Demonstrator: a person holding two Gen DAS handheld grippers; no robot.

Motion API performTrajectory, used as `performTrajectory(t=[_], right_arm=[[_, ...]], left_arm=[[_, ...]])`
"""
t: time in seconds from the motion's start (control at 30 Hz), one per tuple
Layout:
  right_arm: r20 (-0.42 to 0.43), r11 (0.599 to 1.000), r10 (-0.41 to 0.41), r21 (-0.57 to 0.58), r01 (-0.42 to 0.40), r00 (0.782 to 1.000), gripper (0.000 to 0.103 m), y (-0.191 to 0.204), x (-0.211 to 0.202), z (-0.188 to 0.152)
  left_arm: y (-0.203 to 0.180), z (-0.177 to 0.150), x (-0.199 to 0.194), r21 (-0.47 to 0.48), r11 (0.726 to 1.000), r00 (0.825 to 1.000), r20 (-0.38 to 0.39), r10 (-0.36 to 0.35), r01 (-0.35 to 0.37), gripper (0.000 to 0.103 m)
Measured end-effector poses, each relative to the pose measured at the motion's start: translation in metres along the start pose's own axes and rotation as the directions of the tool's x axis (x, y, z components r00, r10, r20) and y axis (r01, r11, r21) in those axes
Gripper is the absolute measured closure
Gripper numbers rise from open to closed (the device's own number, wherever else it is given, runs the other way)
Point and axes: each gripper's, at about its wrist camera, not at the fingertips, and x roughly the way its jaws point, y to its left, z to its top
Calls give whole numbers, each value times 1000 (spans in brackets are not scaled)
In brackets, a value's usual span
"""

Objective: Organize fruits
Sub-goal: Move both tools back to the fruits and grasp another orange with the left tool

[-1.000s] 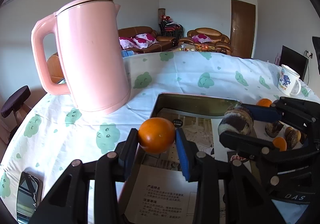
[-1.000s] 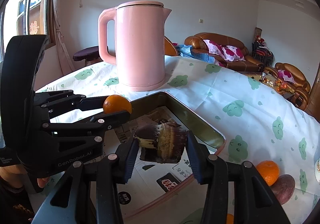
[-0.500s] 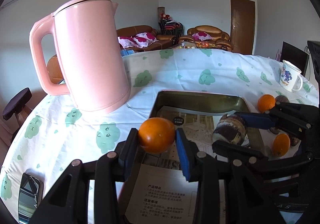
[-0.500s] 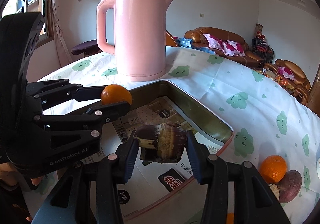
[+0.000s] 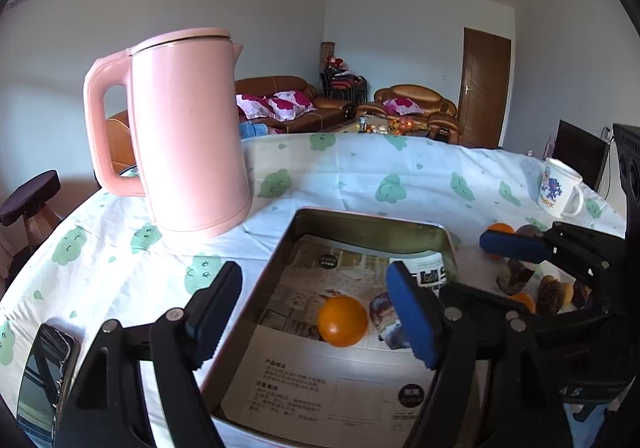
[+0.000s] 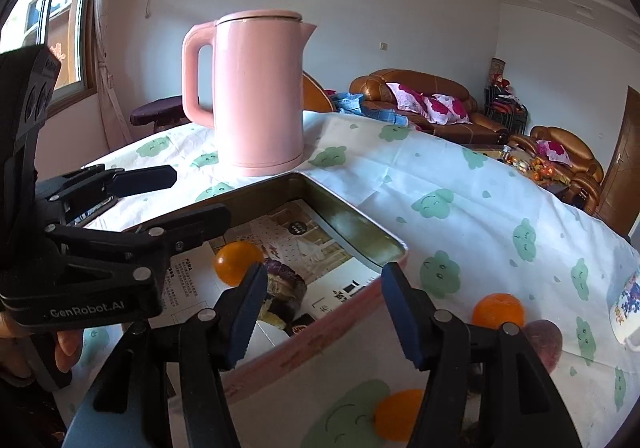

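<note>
An orange [image 5: 343,321] lies on the printed paper inside the metal tray [image 5: 368,219], and a dark mottled fruit [image 5: 382,316] rests right beside it. My left gripper [image 5: 314,308] hangs above them, jaws opening, nothing pressed between the pads. In the right wrist view the same orange [image 6: 236,262] and dark fruit [image 6: 282,294] sit in the tray [image 6: 356,207]. My right gripper [image 6: 324,296] is over the tray's near rim, jaws also opening and holding nothing. The dark fruit lies just beyond its left finger. The left gripper [image 6: 188,195] reaches in from the left.
A tall pink kettle [image 5: 188,135] stands behind the tray on the patterned cloth. A phone [image 5: 44,376] lies near left. Right of the tray are a mug [image 6: 626,308], two oranges [image 6: 498,310] [image 6: 396,414], a purple fruit [image 6: 546,340] and more dark fruits [image 5: 516,276].
Both grippers have opened. The orange dropped from the left one and the dark fruit from the right one; both now lie in the tray. Both grippers have drawn back a little.
</note>
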Motion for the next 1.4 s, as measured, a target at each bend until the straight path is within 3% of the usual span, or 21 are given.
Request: performTrajectory(t=[0.1,0.27,0.37,0.5,0.63,0.73,0.87,1.17,1.4], right_arm=[[34,999,-26,37,25,999,42,-19,-27,-8],[59,980,-173,114,165,983,40,-61,-72,-35],[36,952,-264,170,255,964,35,-87,-90,-54],[-23,922,-319,223,316,947,34,-112,-103,-79],[-64,903,-306,296,311,950,35,-132,-110,-96],[-117,890,-328,295,349,937,34,-138,-109,-101],[-133,898,-265,327,295,955,34,-145,-107,-107],[-223,920,-191,299,254,956,35,-142,-86,-111],[-264,917,-148,323,232,953,51,-148,-78,-114]], left_arm=[[-16,-1,-7,18,999,999,11,-37,36,24],[-52,-5,-15,75,992,995,11,-100,99,24],[-77,-8,-15,110,984,990,-5,-140,140,24],[-111,-15,-9,168,968,982,-46,-182,187,25],[-140,-20,4,222,950,974,-106,-198,218,26],[-152,-20,10,243,940,967,-143,-210,240,30],[-161,-22,25,246,928,947,-226,-227,281,46],[-167,-29,45,221,913,904,-340,-258,344,50],[-166,-29,48,216,915,902,-350,-254,341,64]])
